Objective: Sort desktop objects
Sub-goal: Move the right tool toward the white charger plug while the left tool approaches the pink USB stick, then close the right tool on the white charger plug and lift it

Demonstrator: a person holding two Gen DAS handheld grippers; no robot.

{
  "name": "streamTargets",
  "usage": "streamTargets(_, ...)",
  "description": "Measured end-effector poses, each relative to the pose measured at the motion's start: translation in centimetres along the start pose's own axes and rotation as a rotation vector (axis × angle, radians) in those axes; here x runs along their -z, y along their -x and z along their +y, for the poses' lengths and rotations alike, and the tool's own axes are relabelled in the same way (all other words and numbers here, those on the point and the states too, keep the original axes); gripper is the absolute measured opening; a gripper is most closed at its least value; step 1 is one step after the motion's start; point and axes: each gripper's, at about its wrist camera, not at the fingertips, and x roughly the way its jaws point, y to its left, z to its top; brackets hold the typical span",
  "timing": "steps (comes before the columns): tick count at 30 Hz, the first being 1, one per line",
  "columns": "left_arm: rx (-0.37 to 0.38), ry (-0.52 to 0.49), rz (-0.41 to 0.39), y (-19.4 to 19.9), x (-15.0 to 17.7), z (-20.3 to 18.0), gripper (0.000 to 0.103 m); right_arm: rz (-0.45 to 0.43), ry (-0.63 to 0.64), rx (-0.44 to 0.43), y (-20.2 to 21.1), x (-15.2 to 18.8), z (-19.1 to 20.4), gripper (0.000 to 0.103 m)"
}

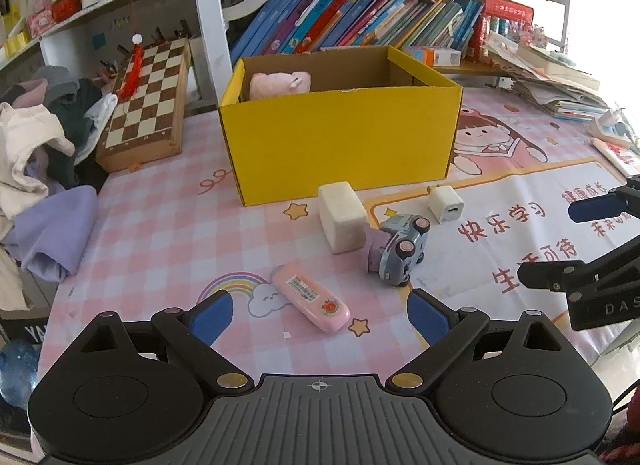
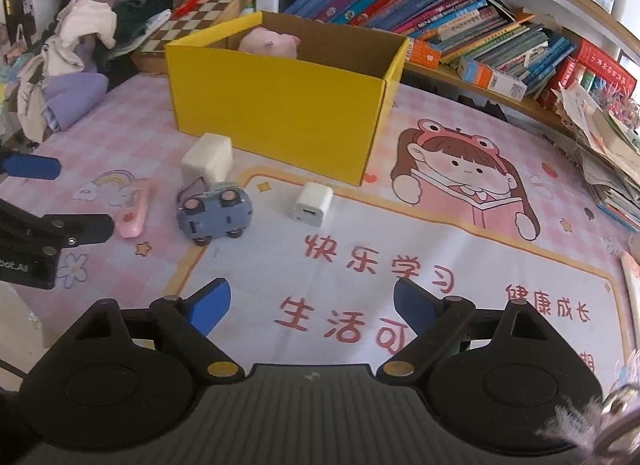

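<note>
A yellow cardboard box [image 1: 340,145] [image 2: 280,113] stands on the desk mat with a pink plush toy [image 1: 280,84] [image 2: 270,43] inside. In front of it lie a cream block [image 1: 343,217] [image 2: 208,163], a grey-blue toy car [image 1: 402,251] [image 2: 216,211], a white charger cube [image 1: 445,204] [image 2: 313,204] and a pink stick-shaped device [image 1: 310,297] [image 2: 134,209]. My left gripper [image 1: 320,313] is open and empty, just short of the pink device. My right gripper [image 2: 312,305] is open and empty over the mat's printed text, nearer than the charger.
A chessboard [image 1: 148,101] leans at the left of the box. A heap of clothes [image 1: 44,153] lies on the desk's left edge. Books [image 1: 360,21] fill the shelf behind; stacked papers [image 1: 560,85] sit at the right.
</note>
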Motion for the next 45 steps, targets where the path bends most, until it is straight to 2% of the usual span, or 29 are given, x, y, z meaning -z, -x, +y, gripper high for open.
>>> streamTargets(4, -0.004, 0.009, 0.016, -0.8, -0.2, 0.1, 0.096, 0.012, 0.011, 0.000, -0.8, -0.5, -0.3, 0.084)
streamTargets(19, -0.019, 0.043, 0.073, -3.4, -1.6, 0.2, 0.096, 0.057, 0.049, -0.052, -4.8, -3.3, -1.6, 0.083)
streamTargets(24, 0.001, 0.024, 0.101, -4.1, -1.9, -0.3, 0.096, 0.092, 0.078, -0.069, -6.4, -4.0, -1.2, 0.077)
streamTargets(31, 0.016, 0.001, 0.118, -4.5, -2.0, -0.9, 0.096, 0.144, 0.060, -0.085, -8.7, -4.5, -1.7, 0.063)
streamTargets(38, 0.008, 0.020, 0.128, -4.7, -2.0, -0.6, 0.096, 0.152, 0.046, -0.115, -9.9, -4.9, -1.8, 0.059)
streamTargets(41, 0.002, 0.029, 0.131, -4.9, -2.1, -0.5, 0.096, 0.140, 0.050, -0.146, -10.0, -5.0, -1.8, 0.045)
streamTargets(43, 0.001, 0.030, 0.133, -4.9, -2.1, -0.6, 0.096, 0.132, 0.059, -0.158, -9.8, -5.1, -1.7, 0.027)
streamTargets(44, 0.001, 0.030, 0.134, -5.0, -2.2, -0.6, 0.096, 0.129, 0.062, -0.161, -9.8, -5.1, -1.7, 0.022)
streamTargets(45, 0.000, 0.029, 0.134, -5.0, -2.2, -0.6, 0.096, 0.127, 0.060, -0.162, -9.7, -5.2, -1.8, 0.013)
